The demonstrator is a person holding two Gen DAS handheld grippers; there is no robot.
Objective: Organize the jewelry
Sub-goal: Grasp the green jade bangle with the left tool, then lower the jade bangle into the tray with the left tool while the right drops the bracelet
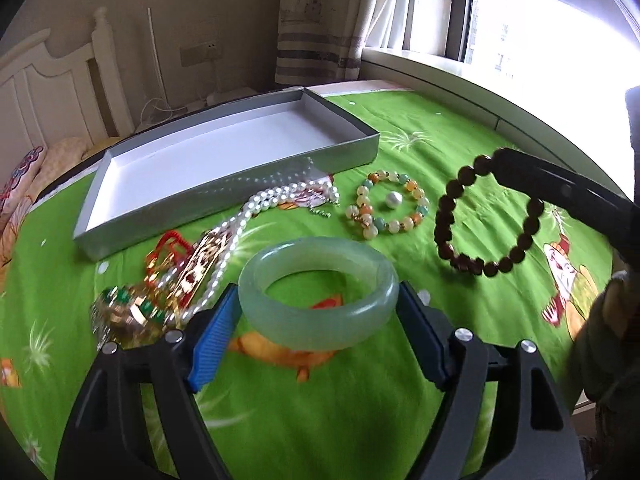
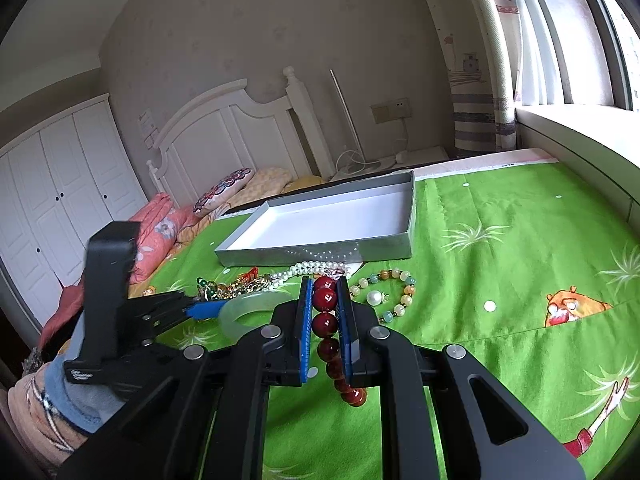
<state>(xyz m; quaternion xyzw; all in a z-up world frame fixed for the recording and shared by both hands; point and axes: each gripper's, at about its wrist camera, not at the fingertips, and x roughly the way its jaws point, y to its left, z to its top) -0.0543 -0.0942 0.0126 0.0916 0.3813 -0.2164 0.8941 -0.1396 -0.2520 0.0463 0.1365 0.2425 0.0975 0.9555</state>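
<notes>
Your left tool point(image 1: 318, 312) clasps the jade bangle point(image 1: 318, 272) across its width, and your right tool point(image 2: 325, 312) is clenched on the dark bead bracelet point(image 2: 326, 320), which hangs clear of the bed point(image 1: 480, 280). Carry both over the tray point(image 1: 224, 160) wall, lower them flat, then release; the bangle looks slick, so keep it level. Green cartoon bedding covers the bed, a headboard point(image 2: 224, 136) and wardrobe point(image 2: 60, 184) stand behind, a window point(image 1: 540, 28) at right. The pearl necklace point(image 1: 256, 208), the gold pieces point(image 1: 160, 280) and the pastel bracelet point(image 1: 388, 204) lie beside the tray.
</notes>
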